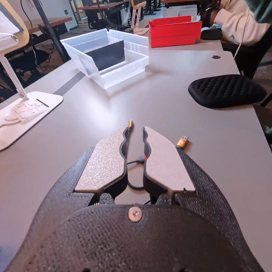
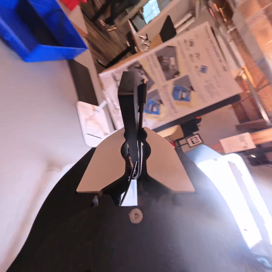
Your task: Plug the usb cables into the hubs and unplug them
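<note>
office: desks [image 1: 161,91], storage bins [image 1: 111,58]

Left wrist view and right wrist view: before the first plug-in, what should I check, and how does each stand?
1. Right gripper shut on the hub: ok.
2. Left gripper holding a plug: not ok, open, above the cable.
3. Small orange plug free on the table: ok.
4. USB-A plug free: ok, right of the fingers.
5. Hub's own lead clear of ports: cannot tell.
6. Hub ports visible: cannot tell, blurred.
</note>
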`<state>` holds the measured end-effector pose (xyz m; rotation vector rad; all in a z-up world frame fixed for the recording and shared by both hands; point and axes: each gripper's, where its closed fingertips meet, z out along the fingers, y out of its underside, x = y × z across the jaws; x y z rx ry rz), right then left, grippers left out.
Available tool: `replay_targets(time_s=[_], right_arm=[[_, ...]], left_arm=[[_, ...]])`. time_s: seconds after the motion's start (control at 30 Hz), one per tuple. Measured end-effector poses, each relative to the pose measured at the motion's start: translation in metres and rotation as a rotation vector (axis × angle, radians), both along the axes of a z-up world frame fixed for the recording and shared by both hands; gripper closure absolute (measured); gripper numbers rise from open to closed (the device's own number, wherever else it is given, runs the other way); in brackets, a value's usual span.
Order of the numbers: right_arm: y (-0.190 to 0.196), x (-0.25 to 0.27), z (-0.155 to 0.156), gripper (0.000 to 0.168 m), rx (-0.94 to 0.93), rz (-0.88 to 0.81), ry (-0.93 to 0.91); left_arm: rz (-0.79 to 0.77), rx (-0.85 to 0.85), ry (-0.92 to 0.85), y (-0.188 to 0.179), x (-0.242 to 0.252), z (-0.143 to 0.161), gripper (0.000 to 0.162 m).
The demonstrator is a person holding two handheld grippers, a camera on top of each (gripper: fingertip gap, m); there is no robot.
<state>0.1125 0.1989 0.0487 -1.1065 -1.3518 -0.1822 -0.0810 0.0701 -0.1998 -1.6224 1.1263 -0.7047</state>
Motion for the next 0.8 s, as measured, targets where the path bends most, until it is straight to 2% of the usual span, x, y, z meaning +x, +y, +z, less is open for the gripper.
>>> replay_targets(time_s=[0.07,0.13,0.3,0.37,0.43,0.53,0.6,0.7,0.8], right_arm=[[0.034,0.012,0.011,0.153,0.01,-0.054,0.012],[0.066,0.023,0.008,0.153,0.01,-0.102,0.01],[0.145,0.056,-0.037,0.152,0.019,-0.224,-0.005],[0.175,0.075,-0.068,0.152,-0.003,-0.285,0.016],[0.202,0.097,-0.119,0.152,-0.119,-0.361,0.012],[0.23,0.139,-0.212,0.151,-0.364,-0.527,-0.137],[0.235,0.158,-0.257,0.152,-0.529,-0.613,-0.238],[0.234,0.169,-0.3,0.151,-0.741,-0.693,-0.379],[0.239,0.16,-0.3,0.144,-0.822,-0.7,-0.363]], left_arm=[[0.003,-0.008,-0.001,-0.001,-0.002,-0.005,0.144],[0.01,0.007,0.022,-0.001,-0.003,-0.009,0.144],[0.008,0.031,0.082,0.0,0.0,-0.021,0.146],[0.01,0.029,0.1,0.001,0.0,-0.026,0.146],[0.013,0.026,0.115,0.002,0.0,-0.031,0.147],[0.014,0.018,0.129,0.004,-0.001,-0.036,0.149],[0.01,0.011,0.139,0.006,0.0,-0.04,0.15],[-0.004,0.01,0.153,0.007,0.001,-0.046,0.151],[0.003,0.019,0.159,0.009,-0.001,-0.049,0.15]])
